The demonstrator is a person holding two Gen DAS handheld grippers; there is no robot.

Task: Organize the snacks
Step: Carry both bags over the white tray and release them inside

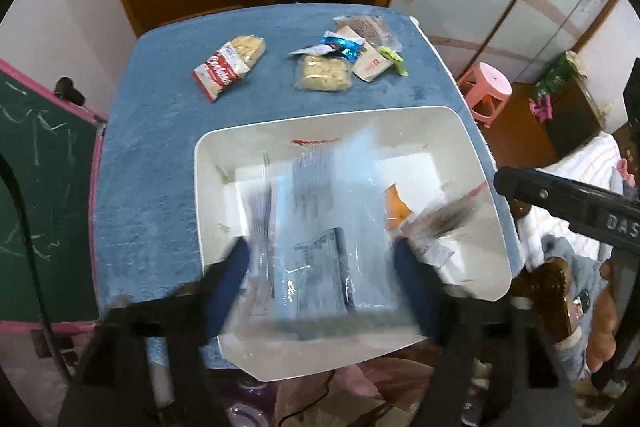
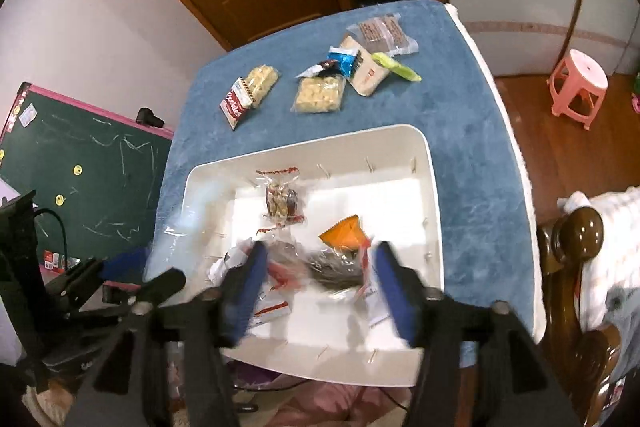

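A white bin [image 1: 476,163] [image 2: 434,211] stands at the near edge of a blue-covered table [image 1: 160,131] [image 2: 472,131]. My left gripper [image 1: 320,267] holds its jaws wide over the bin with a blurred clear blue snack packet [image 1: 316,227] between them. My right gripper [image 2: 320,267] is also open over the bin, with a blurred dark snack packet [image 2: 336,269] between its fingers. In the bin lie a clear nut packet [image 2: 282,203] and an orange packet [image 2: 346,233]. On the cloth beyond lie a red-labelled cookie pack [image 1: 230,67] [image 2: 248,95] and a pile of several snacks [image 1: 344,57] [image 2: 352,67].
A green chalkboard with a pink frame [image 1: 36,187] [image 2: 88,163] leans at the left. A pink stool [image 1: 486,91] [image 2: 576,83] stands on the floor at the right. A wooden door and shelves are behind the table. A dark wooden bedpost [image 2: 576,227] is at the right.
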